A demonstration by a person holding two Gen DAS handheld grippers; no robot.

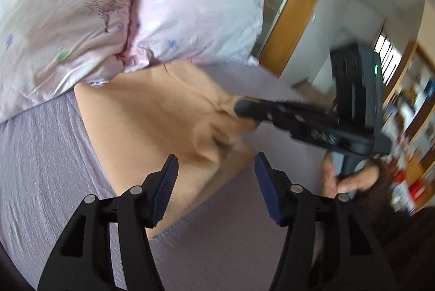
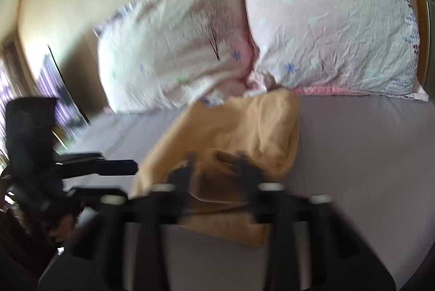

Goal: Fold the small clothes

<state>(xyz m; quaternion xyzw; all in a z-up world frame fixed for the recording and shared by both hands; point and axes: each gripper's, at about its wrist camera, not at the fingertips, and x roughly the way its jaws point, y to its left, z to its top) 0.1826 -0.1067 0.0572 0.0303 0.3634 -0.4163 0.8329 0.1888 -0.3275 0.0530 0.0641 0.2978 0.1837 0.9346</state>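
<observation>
A peach-coloured small garment [image 1: 152, 117] lies on the lilac bedsheet [image 1: 40, 155], its far end by the pillows. My left gripper [image 1: 216, 163] is open and empty, just above the garment's near edge. My right gripper [image 1: 239, 107] reaches in from the right with its tip on a bunched fold of the garment. In the blurred right wrist view the right gripper [image 2: 217, 157] has its jaws apart over a raised fold of the garment [image 2: 244, 133]. The left gripper [image 2: 119, 166] shows at the left there.
Two pink floral pillows [image 1: 108, 5] stand at the head of the bed, also in the right wrist view [image 2: 326, 19]. A wooden door frame [image 1: 293, 5] and cluttered shelves [image 1: 413, 128] are at the right. The sheet [image 2: 367, 155] spreads right of the garment.
</observation>
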